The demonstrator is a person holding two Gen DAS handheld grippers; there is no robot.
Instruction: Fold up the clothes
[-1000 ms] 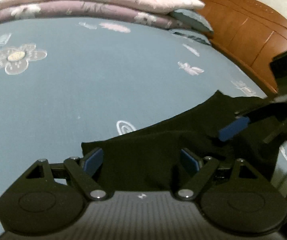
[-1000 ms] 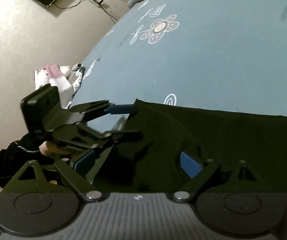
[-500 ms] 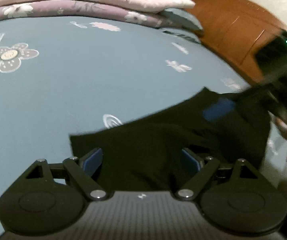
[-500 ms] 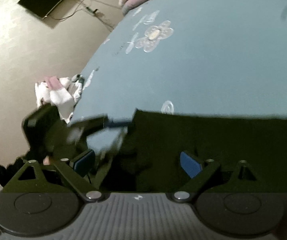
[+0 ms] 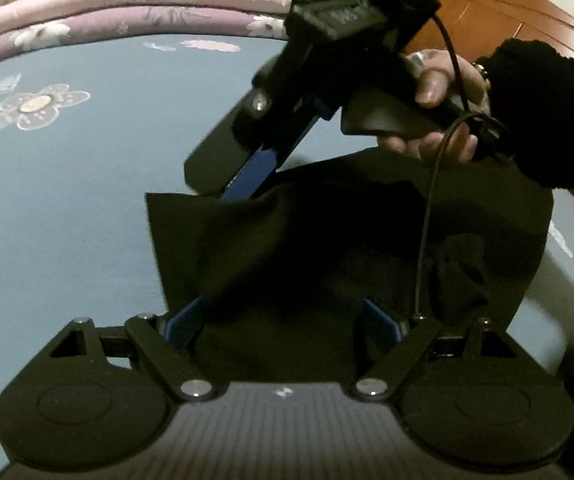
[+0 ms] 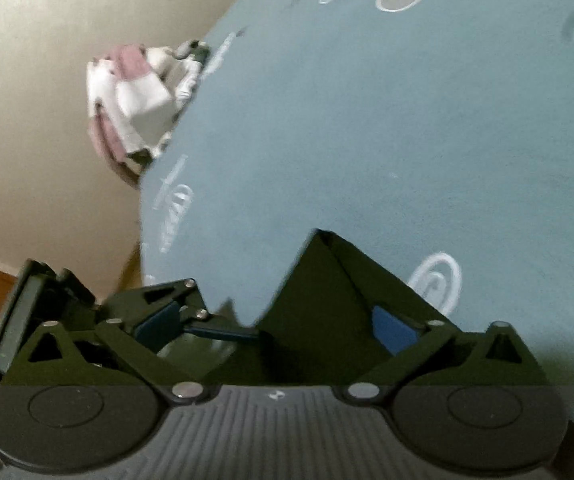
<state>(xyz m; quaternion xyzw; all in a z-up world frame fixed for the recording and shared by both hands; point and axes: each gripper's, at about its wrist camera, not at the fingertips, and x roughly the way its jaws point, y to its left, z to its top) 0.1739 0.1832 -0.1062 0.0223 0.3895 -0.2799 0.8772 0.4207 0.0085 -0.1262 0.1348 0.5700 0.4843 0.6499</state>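
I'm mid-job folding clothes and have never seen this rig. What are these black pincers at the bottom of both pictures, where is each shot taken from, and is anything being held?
There is no robot here. A person holds a two-finger gripper in each hand, and each gripper has a fisheye camera looking along its fingers. One picture is from the left gripper, whose blue-padded fingers frame the bottom. Above it you see the person's hand holding the right gripper. The other picture is the right gripper's own view. A black garment lies on a blue flowered bedsheet, with one corner folded over. Both grippers stand open with the cloth between their fingers and the pads not pressing on it. The right one's jaws have just been opening. Nothing seems to be held.
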